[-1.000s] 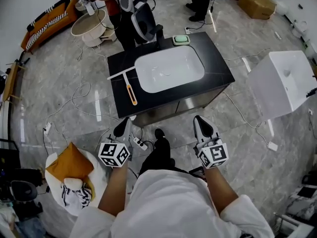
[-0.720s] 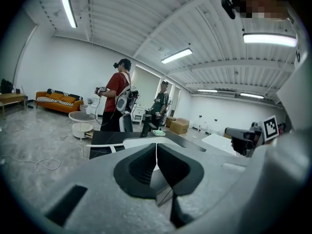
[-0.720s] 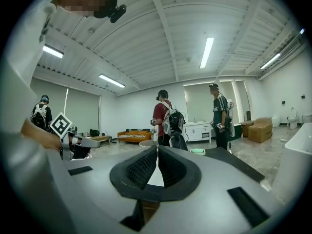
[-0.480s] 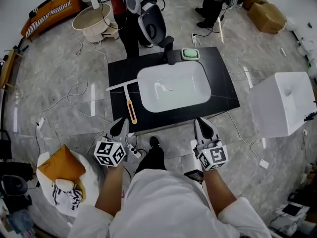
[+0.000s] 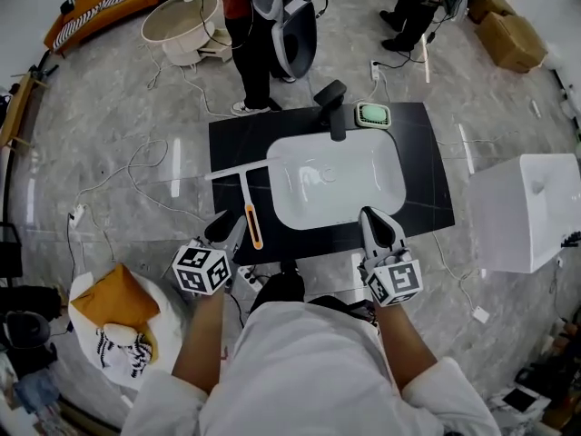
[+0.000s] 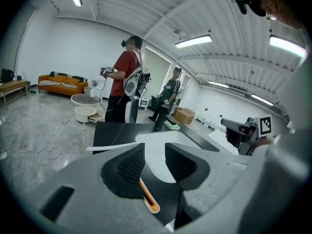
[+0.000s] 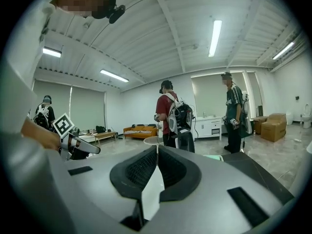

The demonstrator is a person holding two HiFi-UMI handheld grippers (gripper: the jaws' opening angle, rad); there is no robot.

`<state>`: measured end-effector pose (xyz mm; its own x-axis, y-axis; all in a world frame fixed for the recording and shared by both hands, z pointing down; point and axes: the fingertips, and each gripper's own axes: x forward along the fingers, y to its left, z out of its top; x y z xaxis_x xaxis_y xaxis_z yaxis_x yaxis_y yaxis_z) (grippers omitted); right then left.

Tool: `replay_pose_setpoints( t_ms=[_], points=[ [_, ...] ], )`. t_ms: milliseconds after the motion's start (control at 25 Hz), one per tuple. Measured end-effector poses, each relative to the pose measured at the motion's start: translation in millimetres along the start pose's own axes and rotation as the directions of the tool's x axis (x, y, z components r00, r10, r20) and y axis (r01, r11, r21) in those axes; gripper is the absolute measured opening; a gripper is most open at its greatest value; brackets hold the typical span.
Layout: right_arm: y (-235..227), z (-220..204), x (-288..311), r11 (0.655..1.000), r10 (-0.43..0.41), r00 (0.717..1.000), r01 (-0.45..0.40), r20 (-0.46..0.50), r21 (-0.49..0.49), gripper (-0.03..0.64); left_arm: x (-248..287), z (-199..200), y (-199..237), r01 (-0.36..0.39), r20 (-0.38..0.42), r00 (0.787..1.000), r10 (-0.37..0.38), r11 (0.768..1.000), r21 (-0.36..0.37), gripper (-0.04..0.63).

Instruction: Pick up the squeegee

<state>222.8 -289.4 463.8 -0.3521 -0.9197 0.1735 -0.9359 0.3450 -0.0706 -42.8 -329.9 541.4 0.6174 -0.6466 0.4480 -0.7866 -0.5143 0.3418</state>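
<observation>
The squeegee (image 5: 247, 198) lies on the left part of the black countertop (image 5: 227, 134), its white blade across and its orange-trimmed handle (image 5: 255, 232) pointing toward me. My left gripper (image 5: 229, 227) hovers at the counter's front edge just left of the handle's end. Its jaws are opening and nothing is between them. In the left gripper view the orange handle (image 6: 147, 200) shows low through the gap of that gripper (image 6: 155, 162). My right gripper (image 5: 374, 222) is at the front edge by the sink, shut and empty (image 7: 157, 162).
A white sink (image 5: 336, 180) fills the counter's middle, with a black faucet (image 5: 331, 103) and a green dish (image 5: 372, 113) behind. People stand beyond the counter. A white box (image 5: 526, 212) is at the right. Cables cross the floor, and an orange cushion (image 5: 113, 302) lies at the left.
The counter has come closer and both grippers now reach its front edge. The left gripper's jaws have parted. The squeegee has not moved.
</observation>
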Motion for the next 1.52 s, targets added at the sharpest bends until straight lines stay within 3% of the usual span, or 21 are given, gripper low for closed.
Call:
replay_pose_setpoints(
  t_ms=[240,440,840,1240,1520],
  points=[
    [-5,-3,32,1.000,0.029,0.999,-0.029,-0.028,0.000,0.017,18,-10,24,-0.024,-0.135,0.991,0.016,0.998,-0.057,0.150],
    [-19,-16,48,0.998,0.054,0.997,-0.053,-0.055,0.019,0.017,34,-20,38,-0.042,-0.246,0.969,0.015,0.994,-0.105,0.172],
    [-53,-37,79,0.988,0.140,0.987,-0.134,-0.074,0.082,0.017,65,-26,63,-0.122,-0.459,0.886,0.060,0.987,-0.107,0.172],
    [-88,-49,91,0.984,0.164,0.982,-0.155,-0.098,0.092,0.017,105,-47,80,-0.159,-0.584,0.810,0.048,0.977,-0.140,0.173],
    [-94,-57,94,0.982,0.177,0.976,-0.166,-0.125,0.095,0.017,126,-66,96,-0.190,-0.639,0.769,0.028,0.964,-0.186,0.172]
  ],
)
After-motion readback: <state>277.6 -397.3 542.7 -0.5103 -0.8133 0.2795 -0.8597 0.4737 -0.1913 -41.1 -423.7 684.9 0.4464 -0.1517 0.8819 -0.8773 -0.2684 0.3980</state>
